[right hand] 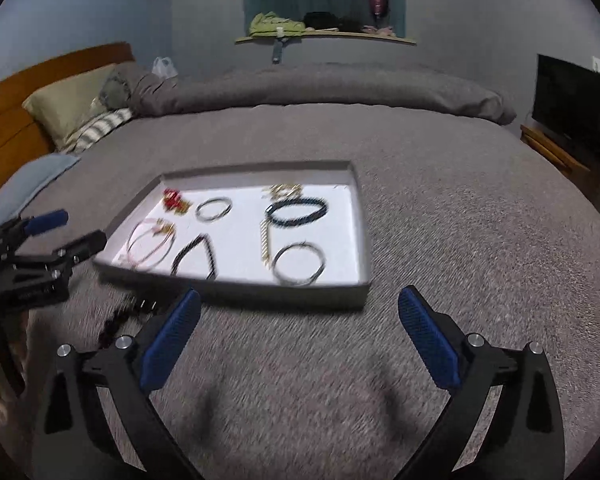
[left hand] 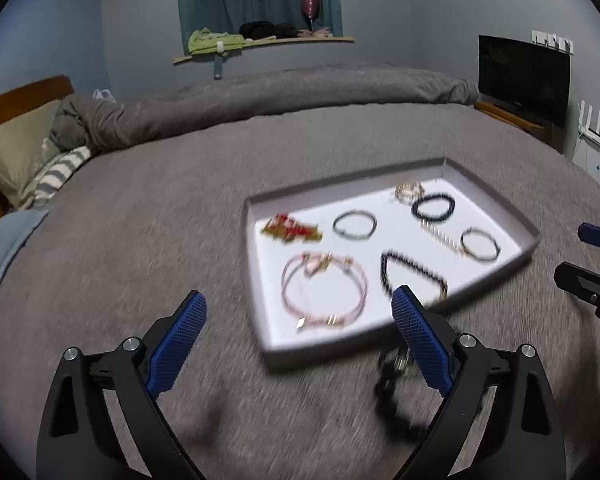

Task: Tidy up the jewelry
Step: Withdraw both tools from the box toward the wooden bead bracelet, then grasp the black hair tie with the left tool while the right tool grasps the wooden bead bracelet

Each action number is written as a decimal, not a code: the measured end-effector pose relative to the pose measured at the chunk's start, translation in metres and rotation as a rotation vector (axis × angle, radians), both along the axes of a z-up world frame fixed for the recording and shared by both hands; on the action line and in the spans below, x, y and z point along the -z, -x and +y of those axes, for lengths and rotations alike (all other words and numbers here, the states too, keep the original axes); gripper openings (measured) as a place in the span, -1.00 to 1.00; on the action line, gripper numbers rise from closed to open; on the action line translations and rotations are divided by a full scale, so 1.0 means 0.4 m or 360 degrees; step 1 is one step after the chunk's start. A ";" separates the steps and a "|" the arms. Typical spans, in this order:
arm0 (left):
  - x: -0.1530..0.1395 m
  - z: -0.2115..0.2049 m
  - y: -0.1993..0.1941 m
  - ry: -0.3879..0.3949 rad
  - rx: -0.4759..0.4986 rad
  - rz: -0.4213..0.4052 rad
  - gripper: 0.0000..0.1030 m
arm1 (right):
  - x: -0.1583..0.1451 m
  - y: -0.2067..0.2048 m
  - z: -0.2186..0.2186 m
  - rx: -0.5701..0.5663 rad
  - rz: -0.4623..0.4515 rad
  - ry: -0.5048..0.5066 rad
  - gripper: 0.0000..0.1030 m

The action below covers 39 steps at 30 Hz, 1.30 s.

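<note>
1 dark bracelet lies on the bed just outside the white tray. left gripper spread wide, right gripper spread too. best centre the left over it, dropping low before pinching.

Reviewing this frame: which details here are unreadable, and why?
- Dark beaded bracelet on the bedspread: motion-blurred, partly behind the left gripper finger; right view likewise.
- Red-gold piece in the tray: too blurred to identify.
- Right gripper: cut off in left view.
</note>
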<state>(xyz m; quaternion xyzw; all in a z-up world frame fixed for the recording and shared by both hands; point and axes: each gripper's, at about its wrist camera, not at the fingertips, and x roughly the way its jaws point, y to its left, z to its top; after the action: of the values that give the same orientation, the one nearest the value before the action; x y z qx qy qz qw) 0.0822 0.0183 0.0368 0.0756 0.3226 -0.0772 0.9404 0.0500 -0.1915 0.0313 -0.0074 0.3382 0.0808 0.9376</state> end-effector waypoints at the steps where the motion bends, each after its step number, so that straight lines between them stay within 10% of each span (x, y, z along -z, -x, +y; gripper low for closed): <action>1: 0.007 0.008 0.014 -0.0009 0.0001 0.0007 0.86 | 0.005 0.008 0.009 -0.0025 0.0009 0.0002 0.89; 18: 0.094 0.072 0.083 0.0003 0.0018 0.0166 0.87 | 0.084 0.055 0.165 -0.0320 0.0090 0.0072 0.86; 34: 0.086 0.084 0.079 0.0057 0.0019 0.0171 0.87 | 0.143 -0.017 0.228 -0.0352 0.0276 0.0013 -0.61; 39: 0.089 0.067 0.086 0.0050 0.0069 0.0174 0.87 | 0.118 -0.009 0.187 -0.0344 0.0289 -0.0054 -0.72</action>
<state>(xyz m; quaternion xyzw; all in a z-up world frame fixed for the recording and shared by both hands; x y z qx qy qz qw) 0.0479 0.0449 0.0012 0.0634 0.3705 -0.1068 0.9205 0.0535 -0.1167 -0.0159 -0.0206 0.4175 0.1872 0.8889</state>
